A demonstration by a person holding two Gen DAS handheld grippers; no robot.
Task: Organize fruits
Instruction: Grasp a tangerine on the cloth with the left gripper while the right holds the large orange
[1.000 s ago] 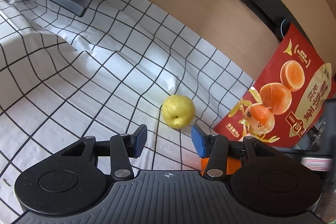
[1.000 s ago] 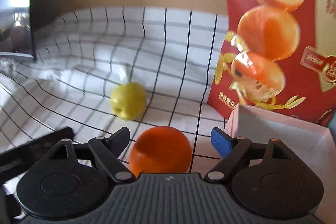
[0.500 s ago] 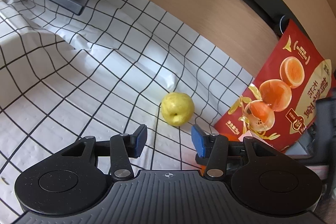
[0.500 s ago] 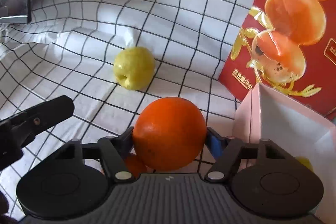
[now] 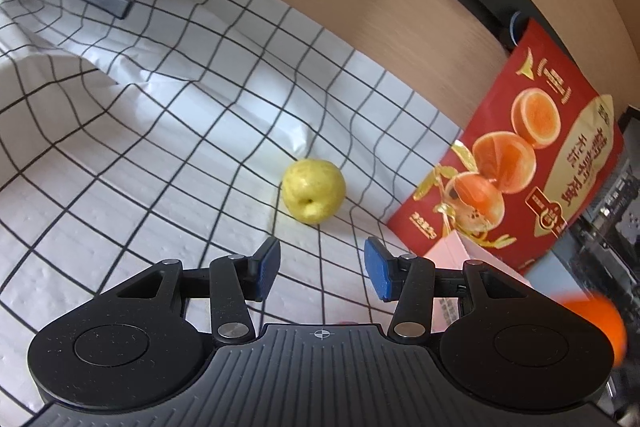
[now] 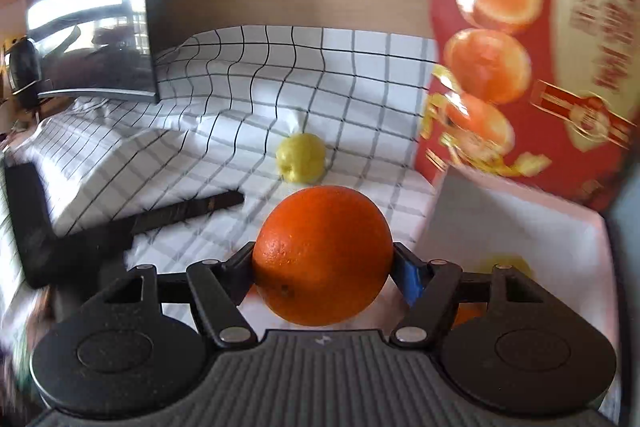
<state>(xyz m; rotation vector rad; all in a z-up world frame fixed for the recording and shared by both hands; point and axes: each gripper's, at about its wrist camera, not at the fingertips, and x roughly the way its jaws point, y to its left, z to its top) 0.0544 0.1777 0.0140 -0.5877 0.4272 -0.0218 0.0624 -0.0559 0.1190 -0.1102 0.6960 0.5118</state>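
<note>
My right gripper [image 6: 324,263] is shut on an orange [image 6: 323,254] and holds it above the checked cloth, just left of a white box [image 6: 516,223]. A yellow fruit [image 6: 505,263] lies inside the box. The held orange shows blurred at the right edge of the left wrist view [image 5: 604,323]. A yellow apple [image 5: 313,190] lies on the cloth ahead of my left gripper [image 5: 320,269], which is open and empty; it also shows in the right wrist view [image 6: 301,163]. The box corner [image 5: 456,251] sits right of my left fingers.
A red fruit bag [image 5: 532,163] stands behind the box against a wooden wall. A dark monitor [image 6: 92,39] stands at the far left on the rumpled checked cloth [image 5: 160,131]. My left gripper appears as a black shape [image 6: 120,223] in the right wrist view.
My right gripper has closed on the orange, lifted it off the cloth and carried it toward the box. My left gripper has stayed open and barely moved.
</note>
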